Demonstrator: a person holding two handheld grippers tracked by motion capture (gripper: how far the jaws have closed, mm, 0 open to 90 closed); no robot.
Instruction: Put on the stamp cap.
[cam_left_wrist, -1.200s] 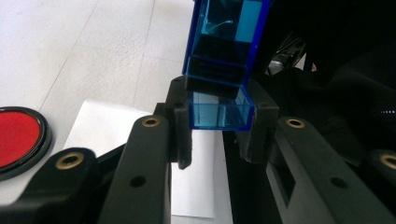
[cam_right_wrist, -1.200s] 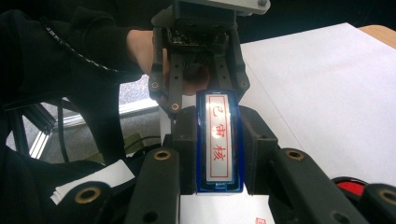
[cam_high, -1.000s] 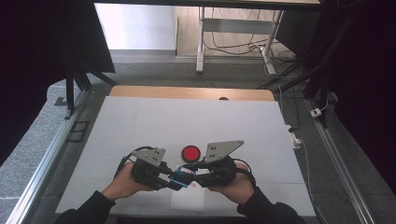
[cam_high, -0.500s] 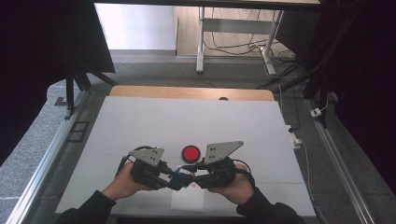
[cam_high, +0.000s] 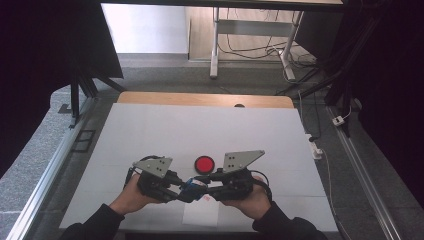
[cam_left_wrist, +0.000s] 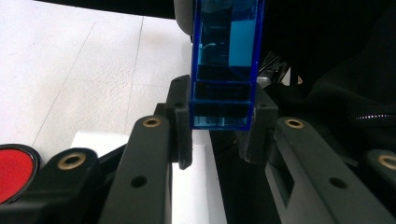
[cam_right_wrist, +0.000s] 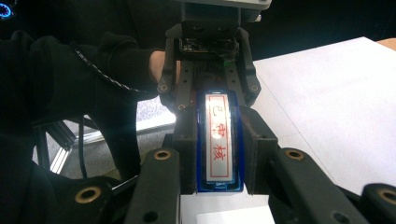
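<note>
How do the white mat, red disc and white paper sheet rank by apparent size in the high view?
1. White mat, by far the largest.
2. White paper sheet at the near edge.
3. Red disc, smallest, though hands partly cover the sheet.

Bench (cam_high: 210, 130) is evenly lit and bright, dark surroundings around it; close-ups soft, white label (cam_right_wrist: 218, 135) glares.

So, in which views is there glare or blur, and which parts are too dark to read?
High view: sharp and evenly lit on the white table, black at both sides. Left gripper view: the blue stamp is soft, its top glowing bright. Right gripper view: the stamp's white label glares slightly; the sleeve behind is nearly black.
</note>
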